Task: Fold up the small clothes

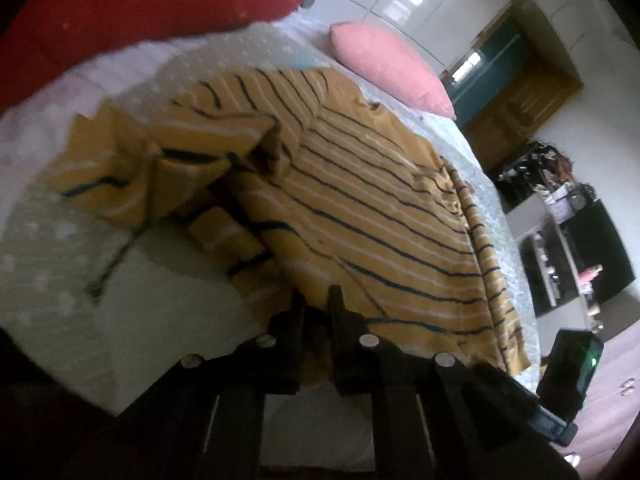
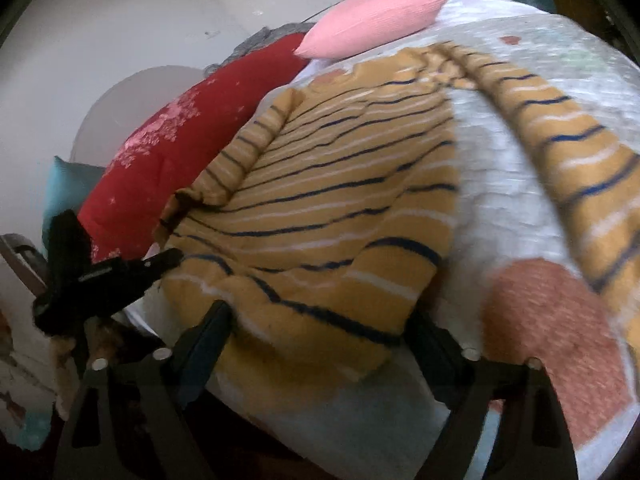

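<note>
A mustard-yellow sweater with navy and white stripes point(image 1: 360, 200) lies spread on a bed, one sleeve folded and bunched at the left. My left gripper point(image 1: 318, 304) is shut on the sweater's near hem edge. In the right wrist view the same sweater point(image 2: 320, 200) lies ahead, one long sleeve point(image 2: 580, 152) stretched out to the right. My right gripper point(image 2: 320, 320) is open, its fingers on either side of the sweater's near corner, the cloth lying between them. The left gripper point(image 2: 168, 260) shows at the left, pinching the sweater's edge.
The bed cover point(image 2: 500, 184) is pale with orange patches. A red pillow point(image 1: 140, 0) and a pink pillow point(image 1: 392, 68) lie at the head of the bed. A dark shelf with clutter point(image 1: 560, 232) stands beyond the bed's side.
</note>
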The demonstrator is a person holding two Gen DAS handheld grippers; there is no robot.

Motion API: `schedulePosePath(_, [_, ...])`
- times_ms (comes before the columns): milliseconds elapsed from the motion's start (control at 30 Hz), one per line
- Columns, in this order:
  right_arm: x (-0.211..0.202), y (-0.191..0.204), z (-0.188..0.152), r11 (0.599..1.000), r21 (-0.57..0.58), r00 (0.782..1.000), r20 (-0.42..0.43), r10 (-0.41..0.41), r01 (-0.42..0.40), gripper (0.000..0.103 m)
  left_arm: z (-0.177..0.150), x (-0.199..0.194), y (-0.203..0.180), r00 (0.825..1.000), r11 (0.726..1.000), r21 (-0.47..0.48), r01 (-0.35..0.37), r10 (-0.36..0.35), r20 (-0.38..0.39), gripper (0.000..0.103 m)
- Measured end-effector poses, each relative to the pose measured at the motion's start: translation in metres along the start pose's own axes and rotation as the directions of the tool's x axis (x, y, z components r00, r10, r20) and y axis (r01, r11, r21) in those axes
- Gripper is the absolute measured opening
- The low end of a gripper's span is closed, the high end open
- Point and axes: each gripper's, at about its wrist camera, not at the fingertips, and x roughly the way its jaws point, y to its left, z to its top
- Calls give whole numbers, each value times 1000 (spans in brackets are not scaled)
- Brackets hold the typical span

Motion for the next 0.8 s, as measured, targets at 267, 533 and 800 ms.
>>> schedulePosePath(267, [-11, -11, -6, 994, 53, 995, -16, 101, -100, 12, -23, -29, -5, 1000, 1000, 10, -16, 16, 5, 0])
schedulePosePath(533, [-66, -25, -40, 992, 80, 996, 21, 92, -93, 12, -54, -59, -27, 998, 992, 114, -50, 46, 41, 0])
schedulePosePath(800, [-99, -17, -25, 990, -49, 989, 84, -125, 130, 12, -66, -54, -26, 990, 980, 151, -131, 121, 73, 43])
